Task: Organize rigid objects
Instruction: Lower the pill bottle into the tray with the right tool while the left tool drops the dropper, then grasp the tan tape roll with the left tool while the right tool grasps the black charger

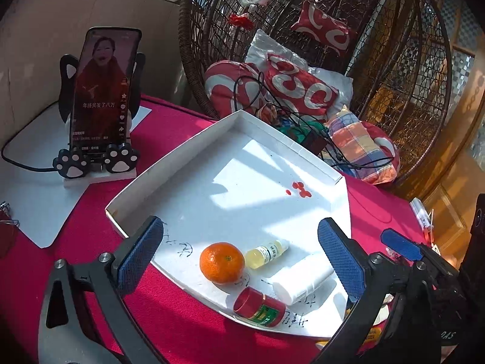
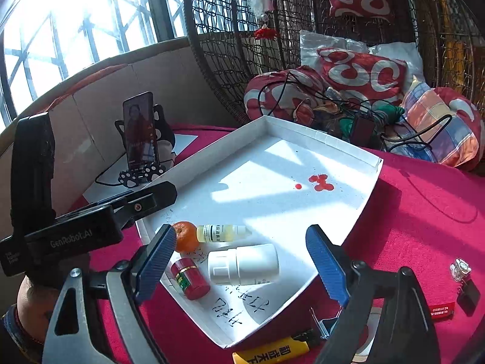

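rigid objects lay gathered at the near end of a shallow white tray (image 1: pixel 169 163) on a table covered in magenta cloth (image 2: pixel 424 227): a mandarin orange (image 1: pixel 222 262), a small dropper bottle of yellow liquid (image 1: pixel 265 254) lying just beside it, a white plastic bottle (image 2: pixel 244 263) on its side, and a red jar with a green label (image 2: pixel 189 277), also on its side, nearest the tray's front edge. handwritten black characters marked the tray floor around them, and a cluster of red spots (image 2: pixel 321 182) stained its far right part.

the left gripper (image 1: pixel 241 259) hovered over the tray's near corner with its blue-padded jaws spread wide and nothing between them. the right gripper (image 2: pixel 242 268) hung likewise released, its jaws well apart on either side of the white bottle and red jar without touching them.

outside the tray, a yellow lighter (image 2: pixel 272 352) lay just beside its front edge, with a red packet (image 2: pixel 443 309) and a small shiny trinket (image 2: pixel 460 268) farther right. a phone (image 1: pixel 101 91) stood lit in a paw-shaped stand (image 1: pixel 94 160) at the table's far left, in front of a wicker hanging chair (image 2: pixel 224 30) piled with red cushions.
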`<action>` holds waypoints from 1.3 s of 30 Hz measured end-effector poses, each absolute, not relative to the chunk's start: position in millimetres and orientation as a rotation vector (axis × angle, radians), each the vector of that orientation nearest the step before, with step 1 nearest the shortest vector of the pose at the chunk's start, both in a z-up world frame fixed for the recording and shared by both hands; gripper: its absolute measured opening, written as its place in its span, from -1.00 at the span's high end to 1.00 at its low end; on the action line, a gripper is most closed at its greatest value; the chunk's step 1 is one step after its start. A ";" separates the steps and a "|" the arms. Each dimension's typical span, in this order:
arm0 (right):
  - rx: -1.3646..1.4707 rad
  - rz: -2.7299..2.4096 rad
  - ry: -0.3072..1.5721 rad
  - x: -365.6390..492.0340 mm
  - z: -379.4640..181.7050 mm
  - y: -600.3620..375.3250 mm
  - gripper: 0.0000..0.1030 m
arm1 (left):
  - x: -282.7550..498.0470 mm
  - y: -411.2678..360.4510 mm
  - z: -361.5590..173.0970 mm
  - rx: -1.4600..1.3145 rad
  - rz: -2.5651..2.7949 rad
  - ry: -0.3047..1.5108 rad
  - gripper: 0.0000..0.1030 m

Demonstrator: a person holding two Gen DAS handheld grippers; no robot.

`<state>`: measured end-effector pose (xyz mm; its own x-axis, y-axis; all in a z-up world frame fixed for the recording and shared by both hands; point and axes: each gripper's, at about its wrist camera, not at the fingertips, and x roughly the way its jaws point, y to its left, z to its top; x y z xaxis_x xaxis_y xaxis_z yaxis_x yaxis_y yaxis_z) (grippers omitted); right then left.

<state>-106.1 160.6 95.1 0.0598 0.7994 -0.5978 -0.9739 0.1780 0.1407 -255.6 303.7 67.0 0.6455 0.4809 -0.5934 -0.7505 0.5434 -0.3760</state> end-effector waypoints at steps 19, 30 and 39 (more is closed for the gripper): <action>-0.088 0.791 0.636 73.1 86.0 4.4 -1.00 | -111.2 162.2 57.2 -0.191 0.299 0.744 -0.99; -0.308 0.800 0.775 94.0 40.8 45.8 -0.88 | -71.9 156.5 32.6 -0.121 0.289 0.857 -0.26; -0.262 0.811 0.808 89.6 36.4 19.1 0.02 | -82.3 150.5 38.1 -0.157 0.257 0.811 -0.01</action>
